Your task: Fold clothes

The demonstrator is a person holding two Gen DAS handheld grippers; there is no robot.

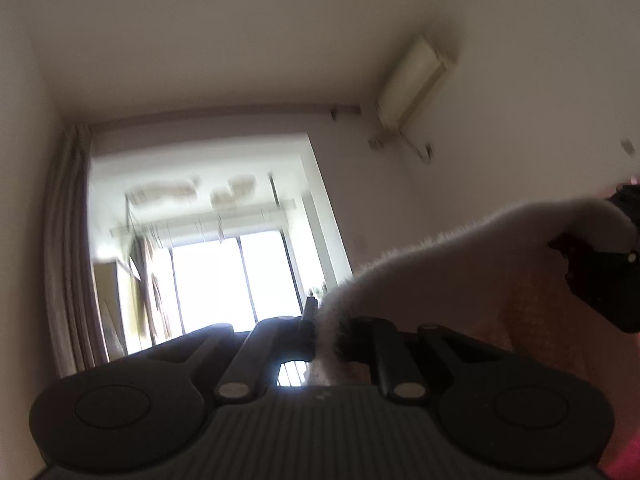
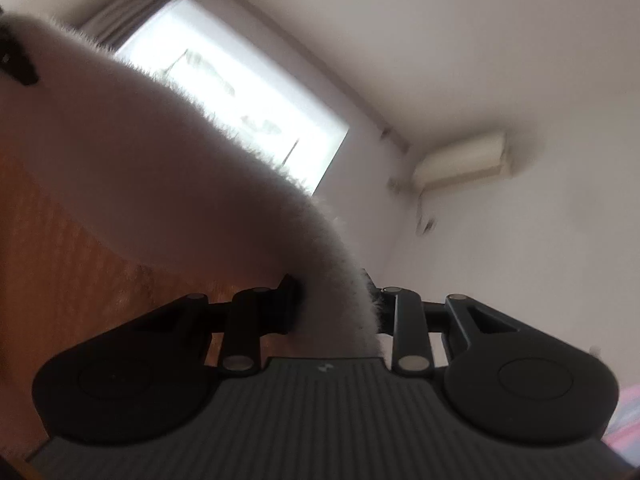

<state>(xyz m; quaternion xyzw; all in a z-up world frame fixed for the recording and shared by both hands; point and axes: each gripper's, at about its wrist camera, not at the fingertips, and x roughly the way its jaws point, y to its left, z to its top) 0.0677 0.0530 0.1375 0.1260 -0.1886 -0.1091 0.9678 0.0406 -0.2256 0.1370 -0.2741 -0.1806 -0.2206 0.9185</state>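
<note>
Under a white ceiling (image 1: 280,40), a fuzzy garment (image 2: 140,168) hangs stretched between 2 raised grippers.
Judged from here, the fold wants both edges kept level and taut on the way down. The left gripper (image 1: 326,334) and right gripper (image 2: 336,304) are each closed tight, pinching the garment's fluffy edge between their fingers.

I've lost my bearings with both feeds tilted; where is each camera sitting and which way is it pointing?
Left wrist: on the left gripper, tipped up at ceiling, window and air conditioner; its fingers clamp the fuzzy white garment, with the right gripper at far right.
Right wrist: on the right gripper, also tipped up, clamping the garment's other end.
Shared: garment, window, air conditioner, ceiling.
</note>
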